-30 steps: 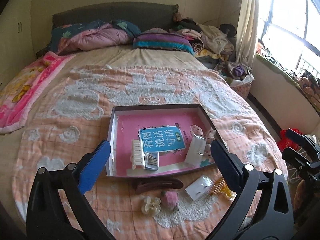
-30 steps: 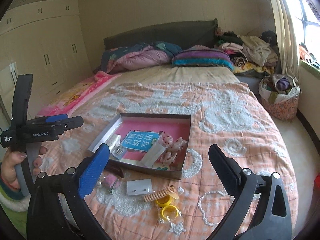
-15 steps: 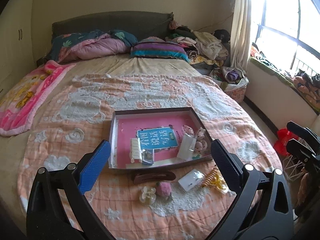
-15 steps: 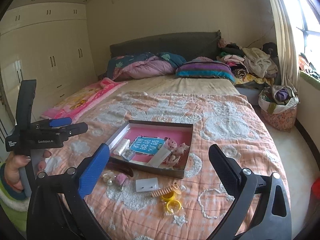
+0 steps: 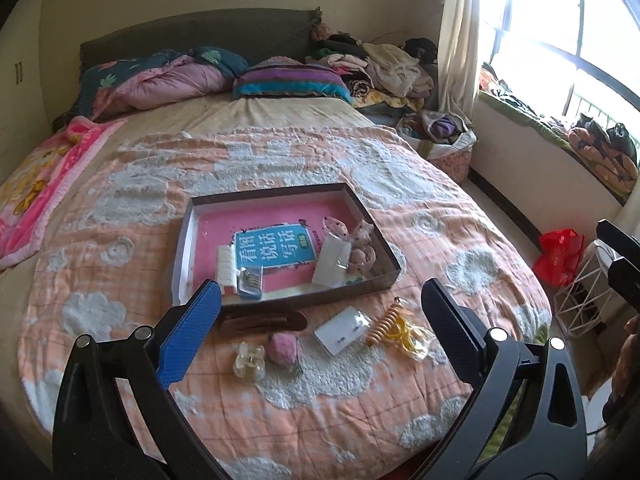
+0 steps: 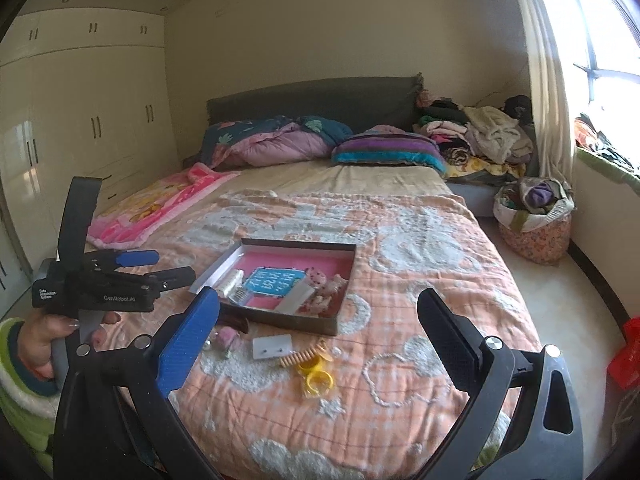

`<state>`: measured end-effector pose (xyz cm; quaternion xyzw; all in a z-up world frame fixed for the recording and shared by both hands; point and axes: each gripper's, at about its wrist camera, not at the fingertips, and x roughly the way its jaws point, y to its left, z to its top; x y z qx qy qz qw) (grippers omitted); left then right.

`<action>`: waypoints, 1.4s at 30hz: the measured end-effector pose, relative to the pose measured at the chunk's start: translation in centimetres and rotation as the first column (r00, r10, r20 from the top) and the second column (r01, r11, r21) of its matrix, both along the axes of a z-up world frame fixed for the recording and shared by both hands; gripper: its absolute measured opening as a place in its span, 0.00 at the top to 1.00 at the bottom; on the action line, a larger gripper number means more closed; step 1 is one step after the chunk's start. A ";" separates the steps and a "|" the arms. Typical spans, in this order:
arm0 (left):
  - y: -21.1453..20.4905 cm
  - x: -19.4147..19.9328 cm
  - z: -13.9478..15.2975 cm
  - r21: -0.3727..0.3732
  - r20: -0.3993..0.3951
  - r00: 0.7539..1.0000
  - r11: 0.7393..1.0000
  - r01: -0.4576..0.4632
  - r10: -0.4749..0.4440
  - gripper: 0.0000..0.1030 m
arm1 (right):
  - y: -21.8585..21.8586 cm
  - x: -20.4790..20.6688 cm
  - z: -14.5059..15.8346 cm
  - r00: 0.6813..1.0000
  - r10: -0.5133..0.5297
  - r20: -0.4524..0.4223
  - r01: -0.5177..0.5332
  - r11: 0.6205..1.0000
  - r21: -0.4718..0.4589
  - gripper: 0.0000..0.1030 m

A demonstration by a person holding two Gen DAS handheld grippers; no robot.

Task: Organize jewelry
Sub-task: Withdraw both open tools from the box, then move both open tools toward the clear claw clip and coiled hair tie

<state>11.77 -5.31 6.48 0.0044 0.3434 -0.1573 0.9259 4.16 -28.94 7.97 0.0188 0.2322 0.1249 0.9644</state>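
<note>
— Where does the jewelry sit?
— Most lies in the shallow box (image 5: 376, 240) on the bed's peach quilt (image 5: 420, 208); a brown hair clip (image 5: 262, 323), white earring card (image 5: 342, 330) and yellow rings (image 6: 316, 374) rest just near of it.
— And the tongs?
— Left tongs (image 5: 320, 326) and right tongs (image 6: 318, 332) both gape wide, empty, above the near edge.

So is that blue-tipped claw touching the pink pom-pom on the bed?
Apart. In the left wrist view the left gripper hangs open above the blanket, and the pink pom-pom lies untouched between its fingers.
</note>
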 end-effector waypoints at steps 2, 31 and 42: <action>-0.2 -0.2 -0.1 0.009 -0.006 1.000 1.000 -0.004 0.004 0.09 | -0.5 -0.5 -0.2 1.000 -0.007 0.003 0.007 1.000 0.003 0.04; 1.8 -4.0 -2.4 0.075 -0.045 0.998 0.997 -0.029 0.033 0.09 | 2.4 -1.9 -3.6 0.993 0.094 -0.066 -0.096 0.995 -0.024 0.04; 1.4 -5.0 -5.0 0.104 -0.075 0.997 0.995 -0.008 0.016 0.09 | 4.3 -1.3 -6.2 0.984 0.126 -0.125 -0.131 0.991 -0.035 0.04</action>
